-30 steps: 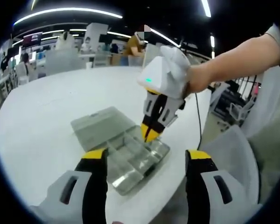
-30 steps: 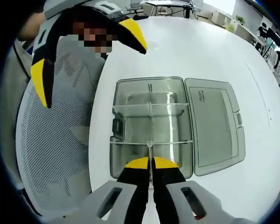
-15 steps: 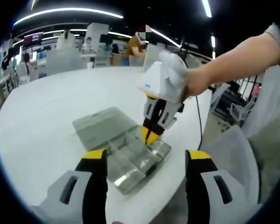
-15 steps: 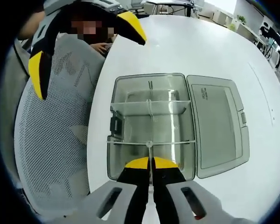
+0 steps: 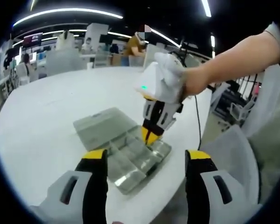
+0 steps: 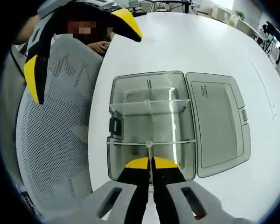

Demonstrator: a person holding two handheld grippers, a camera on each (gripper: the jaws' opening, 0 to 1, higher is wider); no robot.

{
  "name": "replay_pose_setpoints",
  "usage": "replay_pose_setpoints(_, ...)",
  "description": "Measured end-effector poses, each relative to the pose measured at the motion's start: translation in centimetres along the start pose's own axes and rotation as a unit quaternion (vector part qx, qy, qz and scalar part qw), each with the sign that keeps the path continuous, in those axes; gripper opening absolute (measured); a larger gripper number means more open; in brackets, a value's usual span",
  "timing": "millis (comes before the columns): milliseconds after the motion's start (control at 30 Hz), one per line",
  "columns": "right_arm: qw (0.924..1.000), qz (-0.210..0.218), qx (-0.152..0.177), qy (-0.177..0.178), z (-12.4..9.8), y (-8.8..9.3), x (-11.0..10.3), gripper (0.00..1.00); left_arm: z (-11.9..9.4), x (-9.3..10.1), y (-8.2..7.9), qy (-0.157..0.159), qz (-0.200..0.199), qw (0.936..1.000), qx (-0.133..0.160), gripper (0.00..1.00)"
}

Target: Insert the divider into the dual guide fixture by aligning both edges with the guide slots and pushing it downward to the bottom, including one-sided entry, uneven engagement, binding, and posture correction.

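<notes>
A clear plastic compartment box (image 6: 130, 126), the guide fixture, lies on the white table (image 6: 177, 42) with its lid (image 6: 219, 123) folded open beside it. My right gripper (image 6: 151, 163) is shut on a thin clear divider (image 6: 150, 150), seen edge-on and standing in the box's near end, in line with the slot on the far wall. Two cross walls span the box. In the left gripper view the right gripper (image 5: 150, 134) points down into the box (image 5: 130, 158). My left gripper (image 5: 147, 156) hangs open in front of the box, apart from it, holding nothing.
A white mesh chair (image 6: 51, 140) stands at the table's edge next to the box. A person's arm (image 5: 233, 60) reaches in from the right. Beyond the box the white table (image 5: 46, 107) stretches wide, with desks and people in the far room.
The right gripper has tilted slightly above the box, still shut on the divider. The left gripper has stayed where it was, open.
</notes>
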State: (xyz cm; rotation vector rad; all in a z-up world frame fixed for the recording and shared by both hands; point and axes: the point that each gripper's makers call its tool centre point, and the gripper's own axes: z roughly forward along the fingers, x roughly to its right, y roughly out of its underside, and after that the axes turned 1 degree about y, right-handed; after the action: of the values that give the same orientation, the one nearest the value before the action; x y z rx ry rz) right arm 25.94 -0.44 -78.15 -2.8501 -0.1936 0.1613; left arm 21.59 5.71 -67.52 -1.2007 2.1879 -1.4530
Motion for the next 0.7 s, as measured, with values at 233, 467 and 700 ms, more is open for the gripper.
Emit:
replay_pose_setpoints(233,1.0,-0.002,-0.009,-0.001,-0.6,-0.2,0.0,0.0,0.1,0.0,0.2,0.001,0.0,1.0,0.0,0.66)
replay_pose_setpoints(467,0.9999,0.006,-0.009,-0.002,-1.3,-0.2,0.0,0.0,0.1,-0.1,0.0,0.001,0.001,1.0,0.003,0.66)
replay_pose_setpoints(700,0.9998,0.013,-0.018,-0.004,-1.6,-0.3,0.0,0.0,0.1,0.1,0.0,0.001,0.001,1.0,0.004,0.66)
